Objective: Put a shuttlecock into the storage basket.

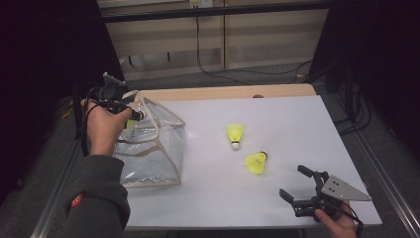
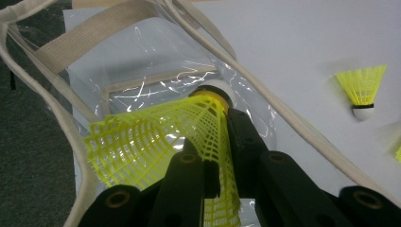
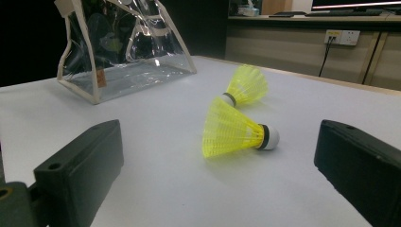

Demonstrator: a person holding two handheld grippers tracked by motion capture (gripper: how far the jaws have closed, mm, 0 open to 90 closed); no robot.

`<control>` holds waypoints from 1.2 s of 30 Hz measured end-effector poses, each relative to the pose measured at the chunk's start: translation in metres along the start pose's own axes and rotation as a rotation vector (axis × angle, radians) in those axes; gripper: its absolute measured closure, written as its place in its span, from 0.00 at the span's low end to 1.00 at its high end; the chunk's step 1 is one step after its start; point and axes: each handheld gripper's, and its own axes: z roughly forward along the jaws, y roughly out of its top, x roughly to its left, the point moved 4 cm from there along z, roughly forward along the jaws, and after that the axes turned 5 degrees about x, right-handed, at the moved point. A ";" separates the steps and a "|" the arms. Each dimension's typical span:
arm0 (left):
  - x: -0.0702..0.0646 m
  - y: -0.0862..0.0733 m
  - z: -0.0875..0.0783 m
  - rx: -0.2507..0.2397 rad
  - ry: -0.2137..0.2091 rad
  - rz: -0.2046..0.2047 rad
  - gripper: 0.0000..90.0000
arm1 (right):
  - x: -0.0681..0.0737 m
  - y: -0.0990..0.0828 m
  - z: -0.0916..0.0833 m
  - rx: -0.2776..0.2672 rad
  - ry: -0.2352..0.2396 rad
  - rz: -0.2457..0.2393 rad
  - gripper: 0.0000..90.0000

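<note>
Left tongs point(image 2: 215, 142) pinching yellow shuttlecock point(image 2: 161, 137) above clear bag's rim point(image 2: 56, 52), right tongs point(image 1: 304, 189) wide near table's front edge point(image 1: 247, 225)

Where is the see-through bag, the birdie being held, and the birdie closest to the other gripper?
clear bag point(image 1: 158, 148), high view, on its front wall.
held shuttlecock point(image 2: 156, 137), left gripper view, on its yellow skirt.
nearest loose shuttlecock point(image 3: 229, 130), right gripper view, on its skirt.

No text, brand, number or sign can be read. A small brown tag on the clear bag point(image 3: 124, 51) near its bottom trim and a red patch on the person's sleeve point(image 1: 97, 192) are too small to make out.
</note>
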 end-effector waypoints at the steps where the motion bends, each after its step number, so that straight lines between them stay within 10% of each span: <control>1: 0.000 0.000 0.000 -0.009 0.003 -0.001 0.91 | 0.000 0.000 0.000 0.000 0.000 0.000 0.02; 20: -0.012 0.004 -0.017 -0.043 -0.041 0.021 0.81 | 0.001 0.000 0.001 0.000 0.000 0.009 0.03; 36: -0.047 0.005 -0.036 -0.070 -0.173 0.101 0.71 | 0.000 0.001 0.000 -0.002 -0.002 0.005 0.03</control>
